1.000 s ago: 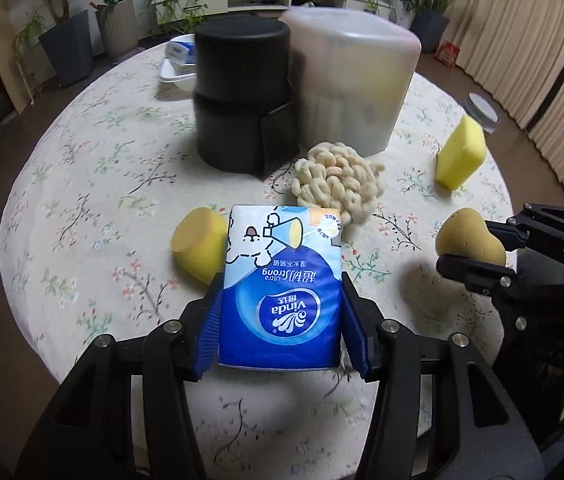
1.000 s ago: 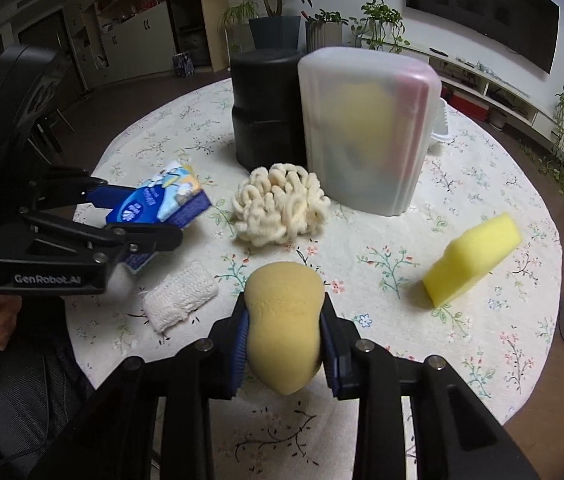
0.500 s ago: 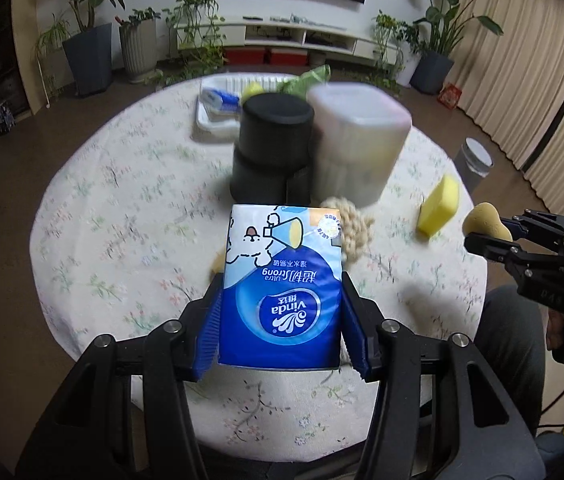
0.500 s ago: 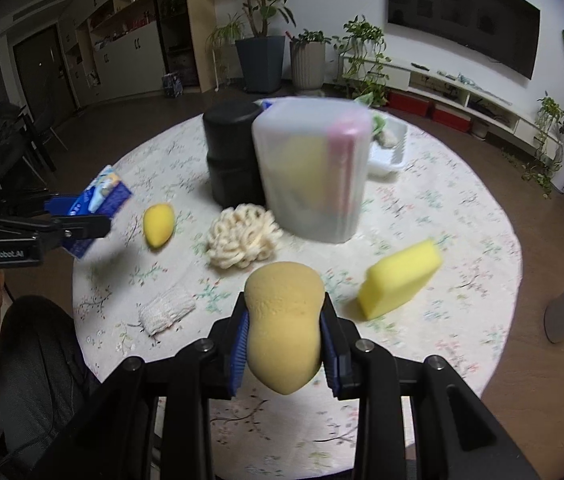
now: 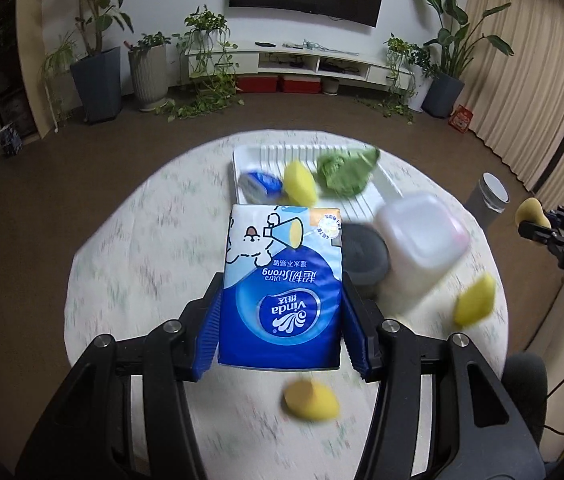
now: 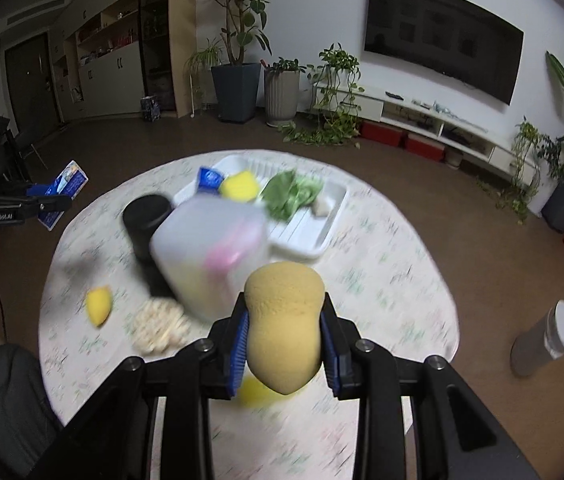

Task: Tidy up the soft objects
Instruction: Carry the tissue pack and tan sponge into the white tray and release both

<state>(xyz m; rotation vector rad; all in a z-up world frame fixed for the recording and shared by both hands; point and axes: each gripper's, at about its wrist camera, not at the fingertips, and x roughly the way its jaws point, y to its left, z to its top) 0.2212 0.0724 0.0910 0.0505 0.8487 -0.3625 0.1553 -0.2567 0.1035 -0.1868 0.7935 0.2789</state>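
Blue-and-white tissue pack [image 5: 280,292] sits clamped in my left gripper [image 5: 282,312], high above the round table [image 5: 130,264]. My right gripper [image 6: 284,344] squeezes a tan teardrop sponge [image 6: 284,328], also aloft, over the white tray [image 6: 306,236] side.

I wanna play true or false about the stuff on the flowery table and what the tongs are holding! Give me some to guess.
1. The left tongs grip a blue and white tissue pack. True.
2. The right tongs are empty. False: they squeeze a tan gourd-shaped sponge.
3. A crumpled green cloth lies in the white ribbed tray. True.
4. The black round container lies inside the tray. False: it stands on the table beside the frosted plastic tub.
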